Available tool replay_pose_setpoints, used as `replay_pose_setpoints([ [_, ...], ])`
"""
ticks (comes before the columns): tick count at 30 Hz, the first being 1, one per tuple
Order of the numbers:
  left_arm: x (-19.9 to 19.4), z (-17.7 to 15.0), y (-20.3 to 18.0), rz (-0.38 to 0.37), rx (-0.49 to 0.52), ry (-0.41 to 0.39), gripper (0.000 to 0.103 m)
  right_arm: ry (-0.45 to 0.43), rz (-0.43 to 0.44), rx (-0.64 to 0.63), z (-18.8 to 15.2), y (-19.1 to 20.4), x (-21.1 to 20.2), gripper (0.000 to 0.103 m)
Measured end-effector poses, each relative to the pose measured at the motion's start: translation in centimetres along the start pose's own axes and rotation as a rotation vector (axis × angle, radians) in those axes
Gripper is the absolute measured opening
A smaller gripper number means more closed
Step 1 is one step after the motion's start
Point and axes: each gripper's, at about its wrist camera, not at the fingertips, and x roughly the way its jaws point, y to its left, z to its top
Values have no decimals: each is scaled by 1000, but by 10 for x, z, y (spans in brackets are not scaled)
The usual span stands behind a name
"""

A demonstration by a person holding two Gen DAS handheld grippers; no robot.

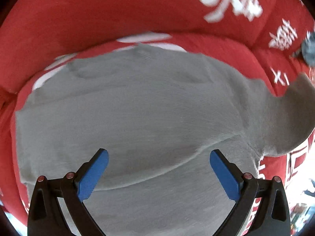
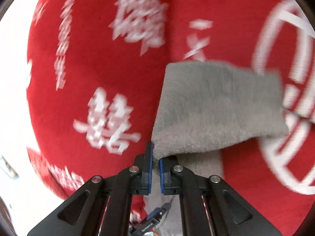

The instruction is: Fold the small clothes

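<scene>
A small grey sweater (image 1: pixel 137 114) lies spread on a red cloth with white characters (image 1: pixel 98 9). My left gripper (image 1: pixel 159 155) is open and empty, its blue pads (image 1: pixel 94 173) wide apart just above the sweater's body. One grey sleeve (image 1: pixel 291 118) stretches up to the right in the left wrist view. My right gripper (image 2: pixel 156 157) is shut on the edge of that grey sleeve (image 2: pixel 216 106) and holds it lifted over the red cloth (image 2: pixel 98 59). The view is blurred by motion.
The red cloth covers the whole surface under the sweater. A bright white area (image 2: pixel 11 98) lies past the cloth's left edge in the right wrist view. A dark blurred object (image 1: pixel 309 49) shows at the right edge of the left wrist view.
</scene>
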Motion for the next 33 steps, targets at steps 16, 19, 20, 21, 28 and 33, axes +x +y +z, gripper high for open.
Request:
replay_pose_setpoints([
  [16,-28,-47,174,102,-287,-24,103,594,-312,-627,-219,91,232,10],
  [19,-25,-59,188,93,-309,-5,103,587,-411,-524,-222,65,237,13],
  [20,-25,-63,192,85,-314,-4,103,577,-403,-498,-219,64,234,24],
  [21,-25,-65,194,73,-319,-5,103,552,-388,-465,-215,63,227,33],
  [28,-37,-64,200,-25,-347,-47,103,355,-384,-299,-178,66,214,23],
  [33,-48,-61,217,-127,-384,-84,103,435,-350,-588,-211,118,247,8],
])
